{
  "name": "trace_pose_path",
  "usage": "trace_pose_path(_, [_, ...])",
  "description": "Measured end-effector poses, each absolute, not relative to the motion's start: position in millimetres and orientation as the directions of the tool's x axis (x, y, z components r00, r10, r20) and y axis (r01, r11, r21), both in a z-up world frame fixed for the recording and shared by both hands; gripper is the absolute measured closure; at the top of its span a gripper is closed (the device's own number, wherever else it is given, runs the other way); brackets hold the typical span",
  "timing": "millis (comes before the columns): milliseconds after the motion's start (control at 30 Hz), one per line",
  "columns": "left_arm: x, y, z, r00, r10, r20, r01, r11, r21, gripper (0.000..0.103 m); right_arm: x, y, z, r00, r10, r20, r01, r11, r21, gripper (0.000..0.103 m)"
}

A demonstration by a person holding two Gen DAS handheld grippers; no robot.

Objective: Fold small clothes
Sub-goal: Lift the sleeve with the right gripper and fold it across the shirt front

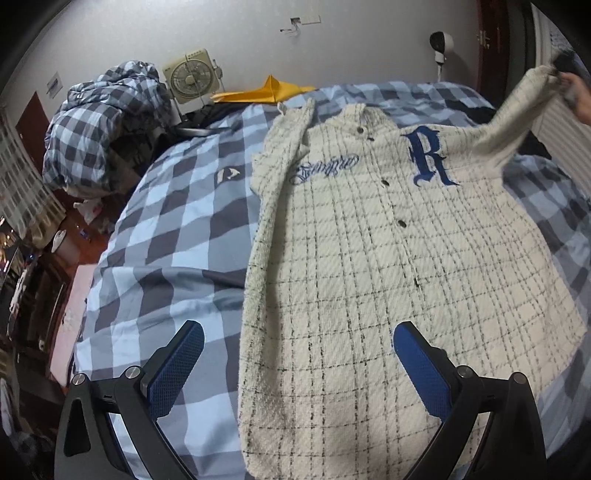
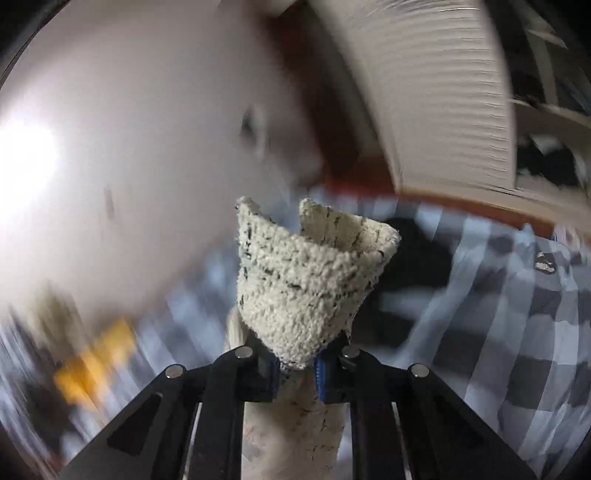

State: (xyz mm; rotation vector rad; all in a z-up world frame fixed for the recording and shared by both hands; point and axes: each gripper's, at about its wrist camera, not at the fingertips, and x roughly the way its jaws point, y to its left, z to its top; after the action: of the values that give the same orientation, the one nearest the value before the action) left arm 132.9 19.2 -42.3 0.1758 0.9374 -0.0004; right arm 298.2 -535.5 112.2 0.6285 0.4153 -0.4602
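**A:** Your cream checked jacket (image 1: pixel 369 258) lies front-up on the checked bed (image 1: pixel 166 229), far-right sleeve (image 1: pixel 517 110) lifted off it. What holds that sleeve?

**B:** Your right claw (image 2: pixel 297 369), clamped narrow on the cuff (image 2: pixel 306 277). Carry it left across the chest and lay it flat, keeping the fabric taut.

**A:** And the left claw (image 1: pixel 295 365)?

**B:** Wide apart, gripping nothing, hovering above the near hem. Pin the body there so it doesn't drag.

Checked bed (image 1: pixel 177 229), white wall (image 1: pixel 240 29) (fan (image 1: pixel 188 75) beside)
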Motion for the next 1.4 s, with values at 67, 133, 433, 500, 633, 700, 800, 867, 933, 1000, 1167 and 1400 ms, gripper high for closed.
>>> trace_pose_path(67, [130.7,20.9,-40.0,0.599,0.069,-0.797,0.077,0.987,0.144,0.000,257.1,-570.6,135.8,0.816,-0.308,-0.489,0.559,0.634,0.534,0.082])
trace_pose_path(133, [127.1,20.3,-39.7,0.600,0.069,-0.797,0.088,0.985,0.151,0.000,224.4,-601.8,136.6,0.765,-0.316,-0.561,0.625,0.572,0.531,0.055])
trace_pose_path(433, [115.7,6.9,-34.9,0.621,0.050,-0.782,0.148,0.973,0.180,0.000,136.6,-676.7,13.0,0.424,-0.261,-0.867,0.834,0.486,0.262,0.004])
trace_pose_path(500, [117.7,4.6,-35.6,0.622,0.060,-0.780,0.147,0.970,0.192,0.000,121.5,-672.3,-13.8,0.394,-0.199,-0.897,0.829,0.500,0.253,0.004])
trace_pose_path(633, [121.0,3.9,-41.6,0.613,0.075,-0.786,0.139,0.970,0.201,0.000,116.8,-652.5,-74.9,0.442,0.053,-0.896,0.794,0.442,0.418,0.004])
trace_pose_path(700, [123.6,5.0,-47.9,0.593,0.077,-0.802,0.138,0.971,0.196,0.000,126.4,-652.4,-85.3,0.469,0.015,-0.883,0.791,0.438,0.428,0.004])
trace_pose_path(800, [127.2,7.0,-54.8,0.569,0.088,-0.818,0.134,0.971,0.198,0.000,151.4,-660.3,-88.3,0.472,-0.042,-0.880,0.773,0.500,0.391,0.004])
trace_pose_path(867, [129.5,8.0,-56.0,0.565,0.089,-0.820,0.126,0.973,0.193,0.000,172.3,-659.7,-96.9,0.476,-0.012,-0.880,0.737,0.552,0.391,0.004])
trace_pose_path(933, [132.1,9.1,-56.8,0.559,0.084,-0.825,0.120,0.976,0.181,0.000,201.2,-646.3,-104.2,0.422,-0.045,-0.905,0.683,0.672,0.286,0.004])
trace_pose_path(1000, [133.1,10.4,-57.4,0.555,0.085,-0.827,0.114,0.977,0.178,0.000,234.9,-623.0,-105.6,0.316,-0.132,-0.939,0.598,0.796,0.090,0.021])
trace_pose_path(1167, [130.9,11.4,-54.0,0.561,0.090,-0.823,0.106,0.978,0.180,0.000,253.5,-597.7,-88.9,0.350,-0.152,-0.924,0.530,0.846,0.062,0.094])
trace_pose_path(1400, [125.2,21.6,-36.5,0.612,0.077,-0.787,0.080,0.984,0.158,0.000,268.3,-551.5,55.3,0.583,-0.246,-0.774,0.513,0.851,0.116,0.095])
